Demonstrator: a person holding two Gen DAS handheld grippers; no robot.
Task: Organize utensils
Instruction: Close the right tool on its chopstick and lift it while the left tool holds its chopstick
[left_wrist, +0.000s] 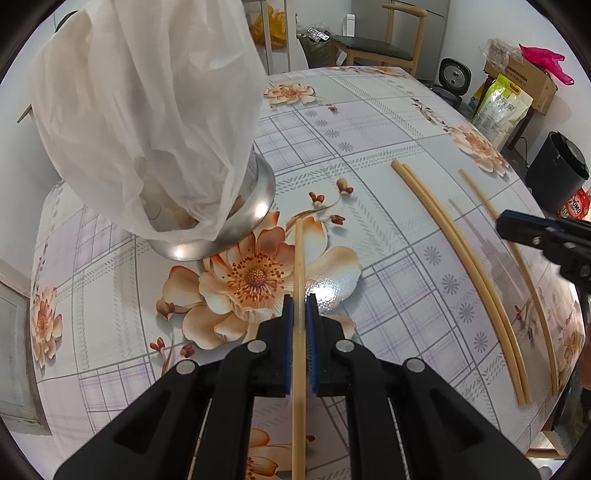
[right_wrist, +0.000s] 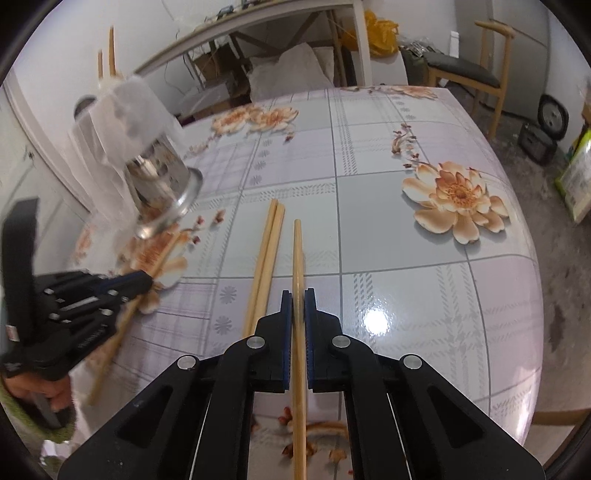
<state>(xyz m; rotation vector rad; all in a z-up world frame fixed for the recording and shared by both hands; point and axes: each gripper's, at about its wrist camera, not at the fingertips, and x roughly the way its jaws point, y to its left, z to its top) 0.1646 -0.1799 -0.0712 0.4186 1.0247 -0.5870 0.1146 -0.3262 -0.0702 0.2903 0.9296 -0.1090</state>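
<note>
My left gripper (left_wrist: 300, 301) is shut on a bamboo chopstick (left_wrist: 300, 254) that runs forward over the flowered tablecloth toward a steel utensil holder (left_wrist: 255, 214) draped with a white plastic bag (left_wrist: 147, 110). My right gripper (right_wrist: 298, 295) is shut on another single chopstick (right_wrist: 297, 254), which lies along the table. Just left of it, a pair of chopsticks (right_wrist: 267, 251) rests side by side. In the right wrist view the left gripper (right_wrist: 146, 282) shows at the left with its chopstick (right_wrist: 122, 328), near the holder (right_wrist: 166, 184). Two chopsticks (right_wrist: 110, 48) stand in the holder.
The round table (right_wrist: 406, 221) has a glossy floral cloth. A wooden chair (right_wrist: 480, 74) stands beyond its far edge. Boxes, bags and a black bin (left_wrist: 557, 173) sit on the floor at the right. A person's hand and green sleeve (right_wrist: 22, 402) are at the lower left.
</note>
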